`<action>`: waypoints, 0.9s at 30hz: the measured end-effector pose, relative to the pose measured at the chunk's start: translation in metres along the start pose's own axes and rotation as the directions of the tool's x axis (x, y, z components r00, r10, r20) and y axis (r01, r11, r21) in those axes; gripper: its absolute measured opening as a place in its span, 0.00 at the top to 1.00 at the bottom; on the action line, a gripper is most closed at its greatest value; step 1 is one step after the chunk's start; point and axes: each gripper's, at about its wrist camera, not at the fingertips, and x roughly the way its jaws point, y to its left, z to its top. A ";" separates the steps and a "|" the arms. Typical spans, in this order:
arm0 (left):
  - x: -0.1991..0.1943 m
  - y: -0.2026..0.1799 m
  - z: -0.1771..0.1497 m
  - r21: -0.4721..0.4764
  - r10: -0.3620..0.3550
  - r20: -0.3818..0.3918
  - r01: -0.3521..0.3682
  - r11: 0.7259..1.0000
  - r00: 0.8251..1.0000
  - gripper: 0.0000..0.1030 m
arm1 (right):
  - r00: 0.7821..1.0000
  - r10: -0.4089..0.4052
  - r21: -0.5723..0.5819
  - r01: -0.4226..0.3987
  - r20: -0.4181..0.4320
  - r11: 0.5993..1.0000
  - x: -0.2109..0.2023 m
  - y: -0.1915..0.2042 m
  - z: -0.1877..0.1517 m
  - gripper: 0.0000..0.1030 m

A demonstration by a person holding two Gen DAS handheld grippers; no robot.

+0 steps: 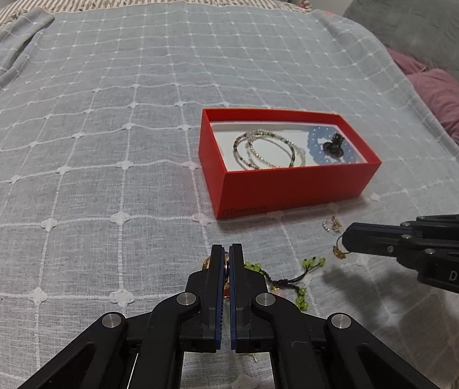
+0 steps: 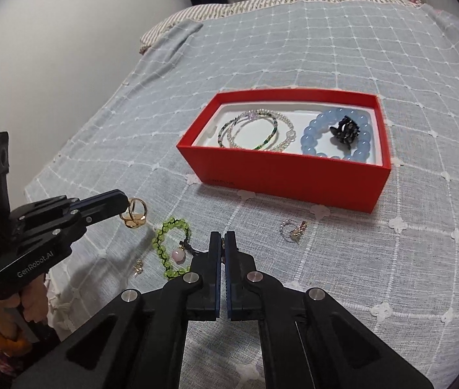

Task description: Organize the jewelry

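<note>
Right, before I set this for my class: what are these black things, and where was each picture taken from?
No robot here: a person holds a black two-finger hand-held gripper in each hand, each carrying a camera that looks along its fingers. One picture is from the left hand-held gripper, the other from the right hand-held gripper. On the pale grey checked bedspread stands an open red cardboard box holding a blue bead bracelet, a black hair claw and thin beaded strands. Outside lie a green bead bracelet and a small silver ring. The left one pinches a gold ring; the right seems shut on a small gold trinket.
</note>
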 end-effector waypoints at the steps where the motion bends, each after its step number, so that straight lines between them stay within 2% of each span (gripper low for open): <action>1: 0.000 0.000 0.001 -0.003 -0.003 0.001 0.003 1.000 1.000 1.00 | 1.000 -0.002 0.003 0.002 0.008 1.000 -0.003 0.000 0.001 0.99; 18: 0.009 -0.015 0.034 -0.077 -0.030 0.066 0.035 0.996 0.997 1.00 | 0.988 -0.080 0.046 0.075 0.131 0.996 -0.037 -0.017 0.022 0.99; 27: 0.025 -0.030 0.051 -0.098 -0.056 0.094 0.065 0.993 0.994 1.00 | 0.982 -0.099 0.093 0.085 0.159 0.992 -0.040 -0.030 0.029 0.99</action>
